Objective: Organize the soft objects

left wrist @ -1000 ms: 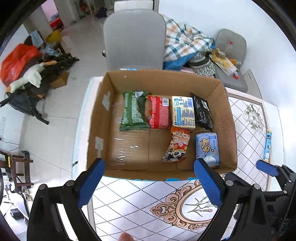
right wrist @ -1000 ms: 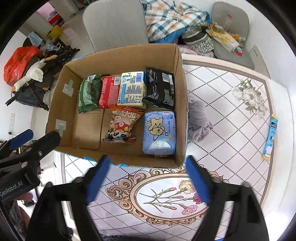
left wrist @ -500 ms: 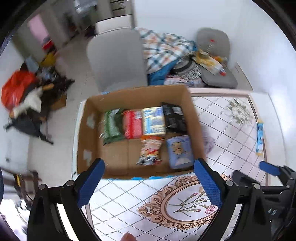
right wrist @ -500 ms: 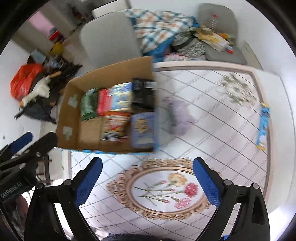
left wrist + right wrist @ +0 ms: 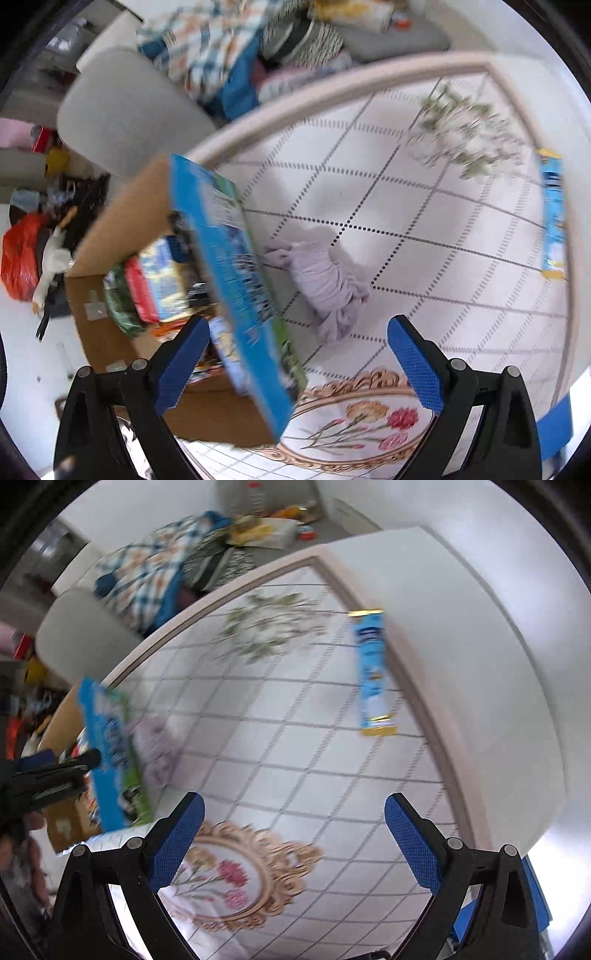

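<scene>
A crumpled lilac cloth lies on the patterned tablecloth just right of the cardboard box, whose outer right wall is printed blue. It shows blurred in the right wrist view. My left gripper is open and empty, above the table in front of the cloth. A long blue snack packet lies near the table's right edge, also in the left wrist view. My right gripper is open and empty, well short of the packet. The box holds several snack packs.
A grey chair stands behind the table, with a plaid blanket and clutter beyond. The white wall runs along the table's right edge. A red bag lies on the floor to the left.
Both grippers have swung right, away from the box. The left now faces the lilac cloth and the right faces the blue packet. Both stay open and empty.
</scene>
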Action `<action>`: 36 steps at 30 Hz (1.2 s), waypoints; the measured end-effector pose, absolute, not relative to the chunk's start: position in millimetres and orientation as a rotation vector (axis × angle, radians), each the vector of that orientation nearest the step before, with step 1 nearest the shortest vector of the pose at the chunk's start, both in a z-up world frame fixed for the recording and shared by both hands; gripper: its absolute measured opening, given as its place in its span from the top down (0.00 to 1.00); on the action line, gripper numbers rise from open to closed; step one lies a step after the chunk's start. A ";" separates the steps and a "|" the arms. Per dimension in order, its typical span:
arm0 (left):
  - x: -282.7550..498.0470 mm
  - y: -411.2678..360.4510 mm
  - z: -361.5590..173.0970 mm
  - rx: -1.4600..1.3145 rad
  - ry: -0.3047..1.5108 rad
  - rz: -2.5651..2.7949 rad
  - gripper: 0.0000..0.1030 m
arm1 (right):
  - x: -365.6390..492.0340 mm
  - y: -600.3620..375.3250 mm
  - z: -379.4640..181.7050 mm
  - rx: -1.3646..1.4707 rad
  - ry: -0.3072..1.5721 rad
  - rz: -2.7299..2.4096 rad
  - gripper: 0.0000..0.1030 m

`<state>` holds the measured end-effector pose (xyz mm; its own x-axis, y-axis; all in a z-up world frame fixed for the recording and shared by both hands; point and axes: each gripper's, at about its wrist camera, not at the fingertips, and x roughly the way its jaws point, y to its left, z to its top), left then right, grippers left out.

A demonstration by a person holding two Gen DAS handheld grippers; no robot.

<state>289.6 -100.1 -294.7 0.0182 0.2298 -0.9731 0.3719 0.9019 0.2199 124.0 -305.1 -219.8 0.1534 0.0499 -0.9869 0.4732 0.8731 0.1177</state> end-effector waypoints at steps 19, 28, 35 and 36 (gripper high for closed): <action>299.9 -126.9 -402.6 0.412 1.740 -0.002 0.04 | 179.2 -389.3 -287.0 0.422 1.483 -0.364 0.03; 295.2 -123.0 -387.7 0.400 1.676 0.024 0.45 | 217.6 -403.1 -382.4 0.445 1.629 -0.377 0.41; 288.8 -130.1 -372.2 0.325 1.682 -0.057 0.52 | 209.1 -376.0 -392.4 0.458 1.668 -0.283 0.75; 285.7 -131.7 -372.4 0.305 1.687 -0.073 0.52 | 204.0 -365.7 -391.7 0.441 1.674 -0.257 0.75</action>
<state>285.7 -131.7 -372.4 -0.1086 0.1582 -0.9814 0.2420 0.9618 0.1282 204.0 -365.7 -391.7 -0.1030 0.1395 -0.9848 0.4285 0.8997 0.0826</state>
